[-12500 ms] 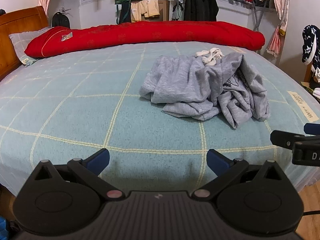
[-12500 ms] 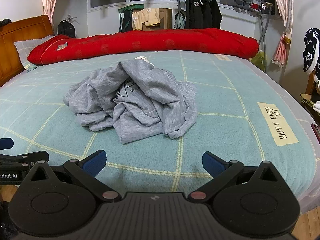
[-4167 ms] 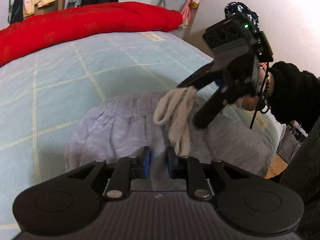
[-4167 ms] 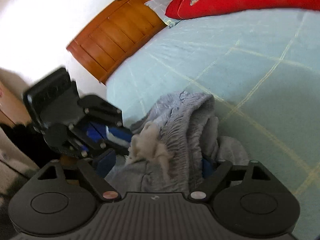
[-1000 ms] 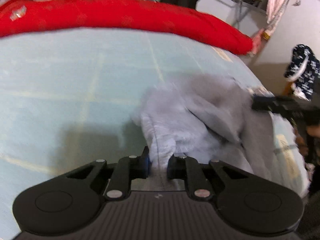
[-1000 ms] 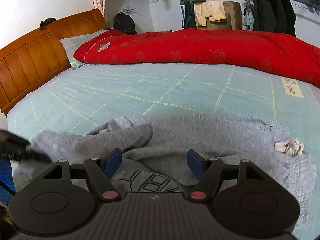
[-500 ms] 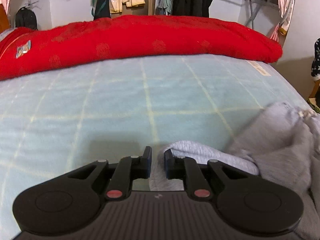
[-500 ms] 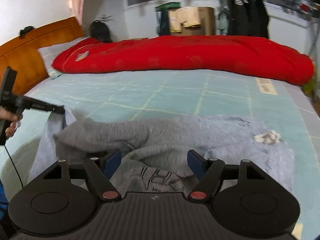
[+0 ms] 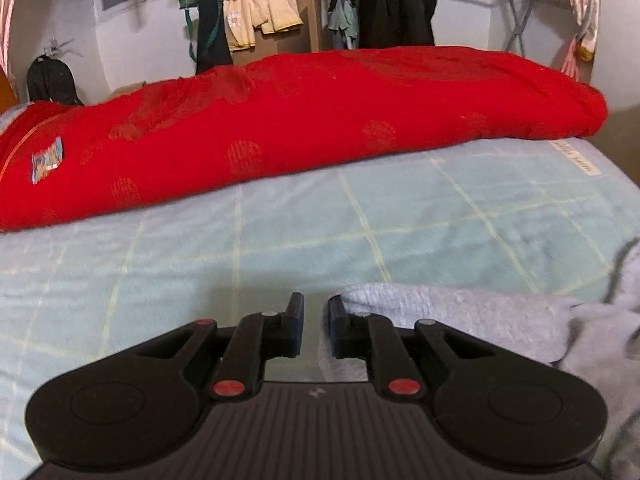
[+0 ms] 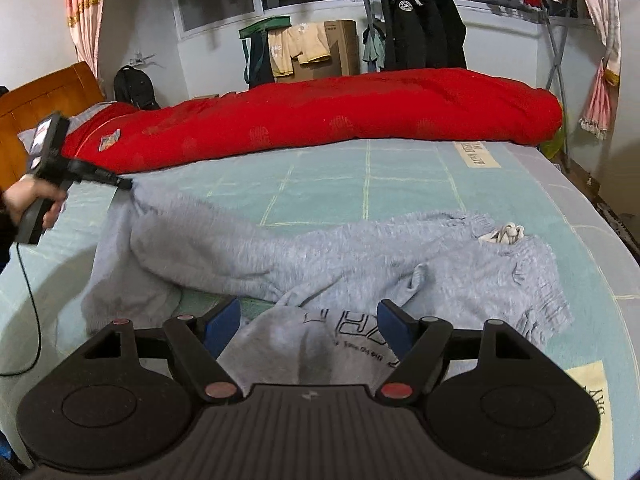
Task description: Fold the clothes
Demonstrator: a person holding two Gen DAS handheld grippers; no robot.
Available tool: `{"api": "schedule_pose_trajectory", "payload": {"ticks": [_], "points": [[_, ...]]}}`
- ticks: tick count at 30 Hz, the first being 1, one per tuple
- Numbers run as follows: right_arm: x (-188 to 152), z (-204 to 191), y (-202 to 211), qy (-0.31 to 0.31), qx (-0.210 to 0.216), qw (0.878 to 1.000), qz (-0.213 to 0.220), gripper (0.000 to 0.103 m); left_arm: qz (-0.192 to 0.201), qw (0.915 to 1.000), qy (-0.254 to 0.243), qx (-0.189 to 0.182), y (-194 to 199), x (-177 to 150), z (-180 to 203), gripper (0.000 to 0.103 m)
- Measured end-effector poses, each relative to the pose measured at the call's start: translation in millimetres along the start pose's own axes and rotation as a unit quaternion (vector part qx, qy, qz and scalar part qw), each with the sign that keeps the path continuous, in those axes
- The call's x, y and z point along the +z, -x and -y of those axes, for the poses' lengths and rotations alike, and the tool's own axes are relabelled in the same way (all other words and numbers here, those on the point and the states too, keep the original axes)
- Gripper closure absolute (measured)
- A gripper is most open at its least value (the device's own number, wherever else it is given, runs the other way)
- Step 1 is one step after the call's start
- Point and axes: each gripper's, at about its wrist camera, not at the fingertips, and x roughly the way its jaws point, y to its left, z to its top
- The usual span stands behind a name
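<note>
Grey sweatpants [image 10: 320, 256] with a white drawstring [image 10: 505, 234] lie stretched across the light blue checked bed [image 10: 368, 184]. In the right wrist view my left gripper [image 10: 120, 182] is at the far left, held by a hand, shut on the end of one trouser leg and lifting it slightly. In its own view that gripper [image 9: 316, 320] has its fingers nearly together, and grey cloth [image 9: 460, 312] runs off to the right. My right gripper [image 10: 308, 320] is open just above the printed lettering [image 10: 360, 330] on the near part of the pants.
A long red quilt [image 10: 320, 120] lies across the far side of the bed, and a wooden headboard [image 10: 44, 92] is at the left. Behind stand a rack of dark coats [image 10: 420, 32] and a cardboard box [image 10: 340, 46]. The bed edge falls away at the right.
My left gripper has drawn the leg end farther out to the left, and the pants now lie more stretched out. The right gripper stays open over the printed part.
</note>
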Motion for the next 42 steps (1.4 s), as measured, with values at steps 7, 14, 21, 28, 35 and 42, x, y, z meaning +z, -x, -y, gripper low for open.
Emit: {"api": "schedule_pose_trajectory", "payload": {"ticks": [7,14,21,28,35,42], "points": [[-3.0,-14.0,-2.7,0.004,0.024,1.0,-0.009,0.022,-0.056,0.9982,-0.013,-0.015,-48.6,2.9,15.9,0.091],[-2.5,-25.1,-12.3,0.024,0.051,0.998,-0.024,0.018,-0.079,0.9957,-0.011,-0.047,-32.6,-28.9,26.9,0.081],[-1.8,-20.1,-37.3,0.061,0.074,0.995,-0.039,0.016,-0.093,0.9928,-0.001,-0.077,17.9,-63.9,36.8,0.071],[-5.1,-4.3,-60.5,0.073,0.113,0.989,-0.068,0.016,-0.099,0.9871,0.062,-0.11,69.1,-100.9,48.1,0.062],[-5.5,10.2,-62.3,0.096,0.175,0.977,-0.068,0.014,-0.097,0.9767,0.183,-0.058,105.4,-143.2,56.7,0.054],[-0.8,32.2,-66.0,0.09,0.236,0.965,-0.077,0.014,-0.082,0.9363,0.338,-0.048,104.6,-184.7,50.8,0.054]]}}
